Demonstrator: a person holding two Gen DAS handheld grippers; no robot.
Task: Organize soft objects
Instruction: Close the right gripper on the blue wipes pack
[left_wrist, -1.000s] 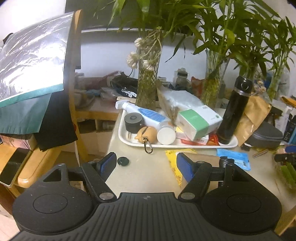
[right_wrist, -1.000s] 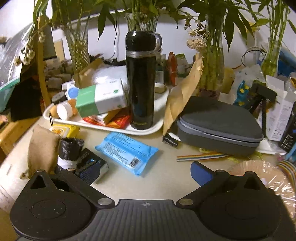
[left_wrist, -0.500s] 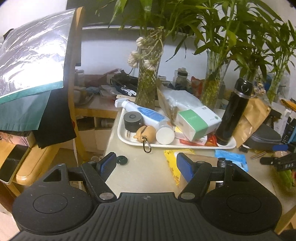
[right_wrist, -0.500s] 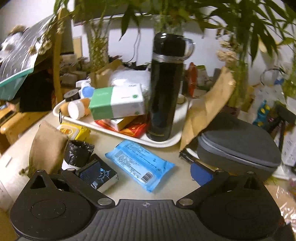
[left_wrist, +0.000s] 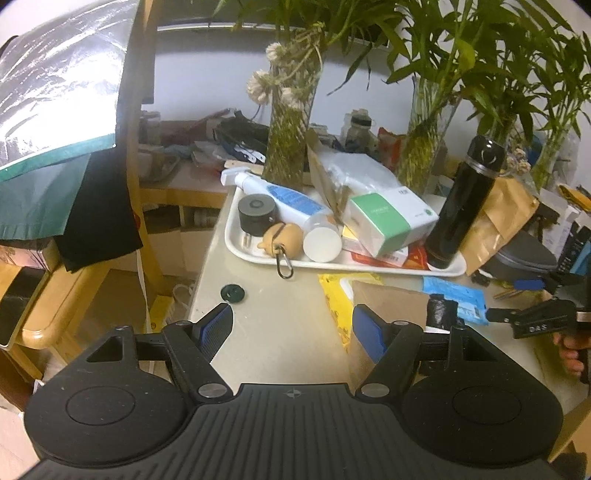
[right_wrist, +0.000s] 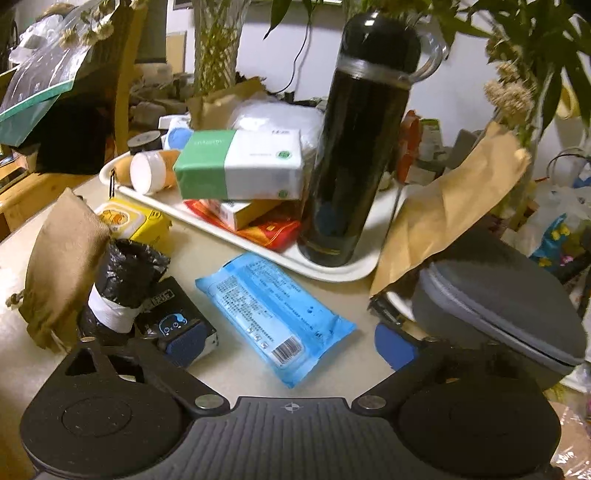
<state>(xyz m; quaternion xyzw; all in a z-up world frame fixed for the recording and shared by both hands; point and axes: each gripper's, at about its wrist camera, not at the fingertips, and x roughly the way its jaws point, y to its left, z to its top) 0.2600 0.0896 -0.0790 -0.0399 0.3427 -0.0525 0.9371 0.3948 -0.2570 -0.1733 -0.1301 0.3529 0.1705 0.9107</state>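
Soft goods on cluttered surface; both tools wide, holding nothing.

Left tool (left_wrist: 291, 326) hovers over bare surface (left_wrist: 266, 295); brown pouch (right_wrist: 62, 266) at 9 o'clock, bag roll (right_wrist: 122, 280), blue wipes pack (right_wrist: 273, 314) at 12, flat between right tool (right_wrist: 288, 343) fingers, likely the next grasp; tray (right_wrist: 332, 271) behind.

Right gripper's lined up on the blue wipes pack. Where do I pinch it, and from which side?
Judging by its pose, pinch the blue wipes pack across its narrow width near the middle, coming from above. It lies flat and diagonal on the table, so rotate the open right gripper to straddle its long edges.
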